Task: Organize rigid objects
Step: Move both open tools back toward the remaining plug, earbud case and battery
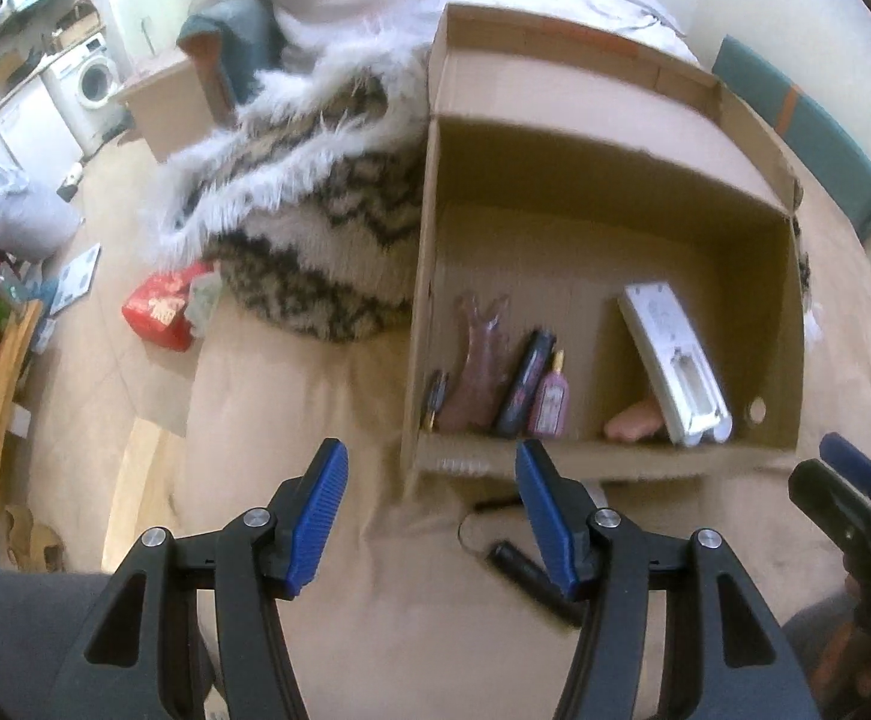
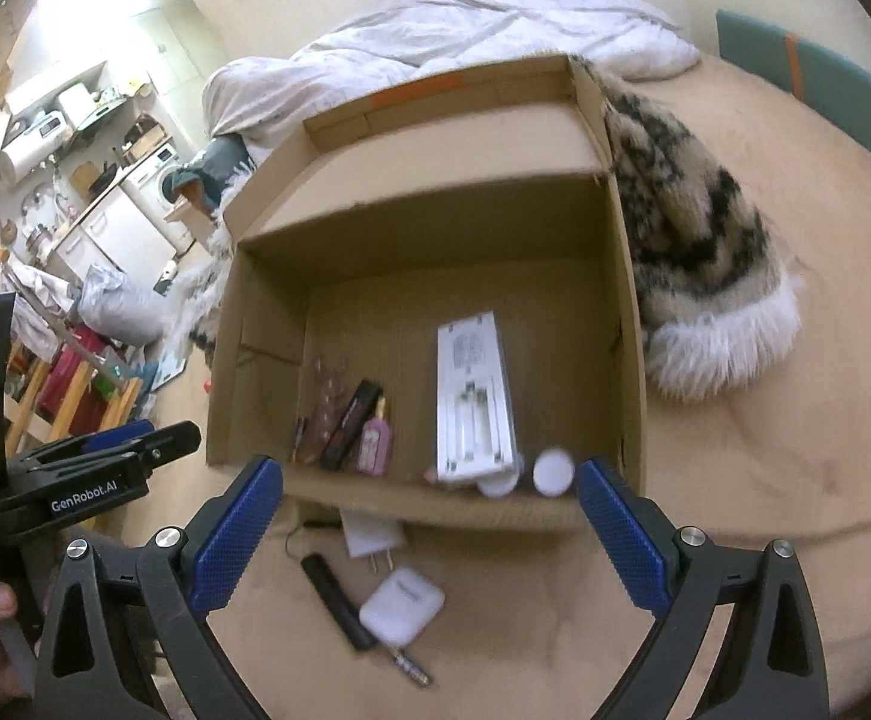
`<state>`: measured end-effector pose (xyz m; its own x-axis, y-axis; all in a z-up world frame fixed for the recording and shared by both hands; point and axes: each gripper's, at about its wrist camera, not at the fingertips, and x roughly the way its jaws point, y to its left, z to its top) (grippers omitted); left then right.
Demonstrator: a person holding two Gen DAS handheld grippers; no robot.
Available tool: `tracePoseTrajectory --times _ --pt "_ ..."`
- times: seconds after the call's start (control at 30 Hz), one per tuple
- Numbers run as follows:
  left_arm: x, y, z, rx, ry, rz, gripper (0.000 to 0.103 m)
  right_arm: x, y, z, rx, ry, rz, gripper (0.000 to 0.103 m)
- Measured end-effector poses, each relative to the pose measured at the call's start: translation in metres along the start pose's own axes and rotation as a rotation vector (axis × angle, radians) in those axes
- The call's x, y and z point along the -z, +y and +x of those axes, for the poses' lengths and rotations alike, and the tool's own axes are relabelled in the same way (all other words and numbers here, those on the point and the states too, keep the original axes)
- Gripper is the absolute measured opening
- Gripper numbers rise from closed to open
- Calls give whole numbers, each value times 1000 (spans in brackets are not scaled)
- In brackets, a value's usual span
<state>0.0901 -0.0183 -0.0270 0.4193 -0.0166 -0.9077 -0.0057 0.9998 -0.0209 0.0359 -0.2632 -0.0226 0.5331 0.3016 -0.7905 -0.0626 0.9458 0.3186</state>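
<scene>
a tan bedspread [image 2: 735,510] is carrying an open cardboard box [image 2: 627,312], with a kitchen corner lying beyond. inside the box, a white remote [image 2: 474,396], a black tube [image 2: 351,423] and a pink bottle [image 2: 374,447] are already lying in a row. outside its near wall, a white earbud case [image 2: 401,609], a charger plug [image 2: 369,537] and a dark stick [image 2: 333,600] are waiting. the left gripper [image 1: 432,516] and right gripper [image 2: 429,531] are both hanging spread and empty, so this looks like the gap between placements; next, one needs lowering over the earbud case and closing on it.

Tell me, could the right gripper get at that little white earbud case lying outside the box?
Probably yes. The earbud case lies in the open, nearer than the cardboard box, and the right gripper is open and empty.
</scene>
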Motion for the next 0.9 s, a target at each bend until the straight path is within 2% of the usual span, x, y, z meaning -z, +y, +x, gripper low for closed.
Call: tracePoseTrajectory --times 0.2,0.3,0.4,0.6,0.73,0.9 --pt "25 8 11 -20 46 2 55 20 -1 1 -2 42 29 103" --pt "29 12 10 0 44 -16 55 27 -2 2 3 55 37 103" --pt "30 13 10 -12 36 -9 55 35 -2 4 7 66 46 103" --pt "31 25 18 -22 65 -66 55 47 -8 10 43 103 27 103" --pt "29 31 23 -61 73 -100 55 48 -19 12 35 115 82 103" --pt "28 39 27 -52 92 -139 55 48 -23 30 22 176 116 103"
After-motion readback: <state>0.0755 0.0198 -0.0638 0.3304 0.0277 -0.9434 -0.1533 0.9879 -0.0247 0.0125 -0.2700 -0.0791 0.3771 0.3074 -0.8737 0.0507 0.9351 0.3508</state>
